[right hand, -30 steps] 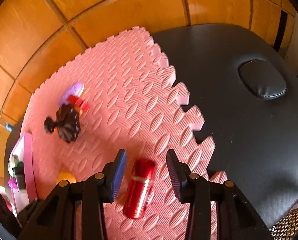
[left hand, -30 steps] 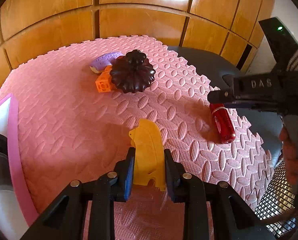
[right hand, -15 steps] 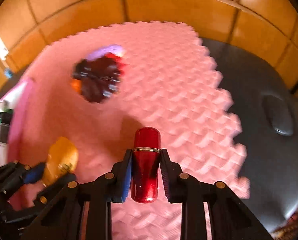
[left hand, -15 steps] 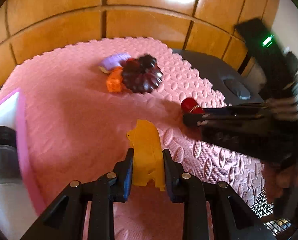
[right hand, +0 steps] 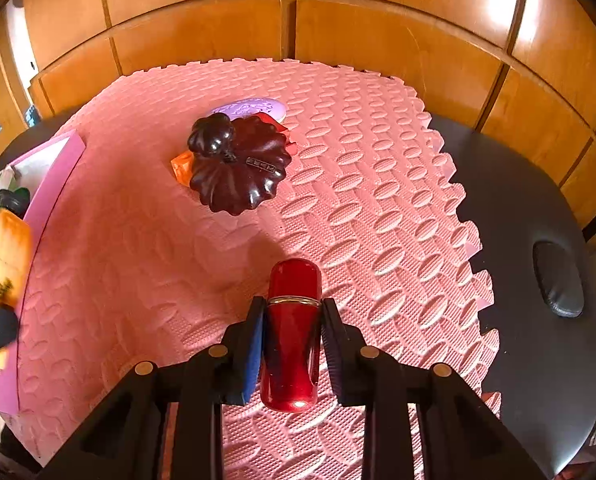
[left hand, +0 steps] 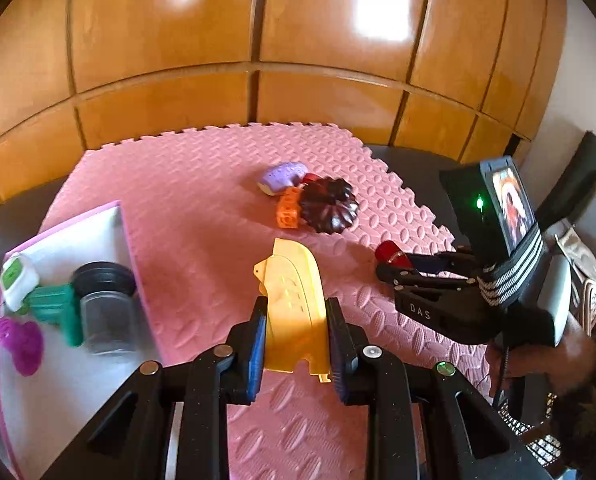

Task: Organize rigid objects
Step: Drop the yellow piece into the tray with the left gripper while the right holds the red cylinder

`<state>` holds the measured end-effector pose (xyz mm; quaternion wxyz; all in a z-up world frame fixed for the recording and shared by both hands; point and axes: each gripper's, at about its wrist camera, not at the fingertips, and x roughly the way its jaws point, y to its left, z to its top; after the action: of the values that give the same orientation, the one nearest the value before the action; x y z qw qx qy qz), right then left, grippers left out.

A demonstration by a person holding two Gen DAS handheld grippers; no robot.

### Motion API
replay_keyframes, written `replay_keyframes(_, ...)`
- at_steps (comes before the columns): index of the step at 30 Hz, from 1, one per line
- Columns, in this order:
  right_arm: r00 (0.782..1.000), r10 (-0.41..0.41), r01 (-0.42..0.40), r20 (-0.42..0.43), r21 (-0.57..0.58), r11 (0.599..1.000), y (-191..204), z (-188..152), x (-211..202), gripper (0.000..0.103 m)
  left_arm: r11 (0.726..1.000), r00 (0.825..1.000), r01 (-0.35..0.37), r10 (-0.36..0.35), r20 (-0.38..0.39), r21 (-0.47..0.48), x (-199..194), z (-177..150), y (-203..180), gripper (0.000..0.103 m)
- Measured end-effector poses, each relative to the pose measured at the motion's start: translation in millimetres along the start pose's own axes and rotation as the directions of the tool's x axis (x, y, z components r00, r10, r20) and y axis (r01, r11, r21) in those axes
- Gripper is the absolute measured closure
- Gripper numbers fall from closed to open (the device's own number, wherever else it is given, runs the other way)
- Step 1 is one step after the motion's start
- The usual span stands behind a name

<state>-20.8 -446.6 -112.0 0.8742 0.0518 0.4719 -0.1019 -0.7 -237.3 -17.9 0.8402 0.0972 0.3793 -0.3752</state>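
Observation:
My left gripper [left hand: 295, 320] is shut on a yellow plastic piece [left hand: 293, 300] and holds it above the pink foam mat [left hand: 185, 216]. My right gripper [right hand: 292, 320] is shut on a red metallic cylinder [right hand: 292, 332], lifted over the mat [right hand: 358, 208]; it also shows in the left wrist view [left hand: 394, 256]. A dark pumpkin-shaped object [right hand: 237, 164] lies on the mat with an orange block [left hand: 287, 212] and a purple oval object [left hand: 283, 174] beside it. A pink-rimmed white tray [left hand: 97, 236] sits at the left.
The tray holds a clear jar with a black lid [left hand: 103, 312], a green toy [left hand: 57, 312], a magenta piece [left hand: 19, 344] and a white-green item [left hand: 17, 280]. A black surface [right hand: 538, 208] lies right of the mat. Wooden panels [right hand: 289, 20] stand behind.
The right gripper closed on the red cylinder and lifted it off the mat. Both grippers rose and drew back, bringing the tray into the left view. The yellow piece stays held.

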Motion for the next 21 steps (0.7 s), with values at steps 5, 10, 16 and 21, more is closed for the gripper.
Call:
replay_keyframes(5,1.000,0.004,-0.004,-0.004,0.003,1.000,-3,2,1,0.077,0.998,0.999,-0.038,0.039,0.020,-0.039,-14,1,15,0.076)
replay_keyframes(10,1.000,-0.003,0.003,0.001,-0.004,1.000,-1,1,0,0.077,0.992,0.994,-0.098,0.102,0.041,-0.083,-29,0,36,0.076)
replay_keyframes(16,0.999,-0.028,0.029,0.019,-0.038,0.999,3,0,0,0.077,0.976,0.982,-0.172,0.180,0.050,-0.135,-43,-8,63,0.076)
replay_keyframes(21,0.999,-0.041,0.043,0.031,-0.053,0.998,4,-1,0,0.077,0.957,0.972,-0.225,0.234,0.027,-0.181,-49,-18,89,0.076)
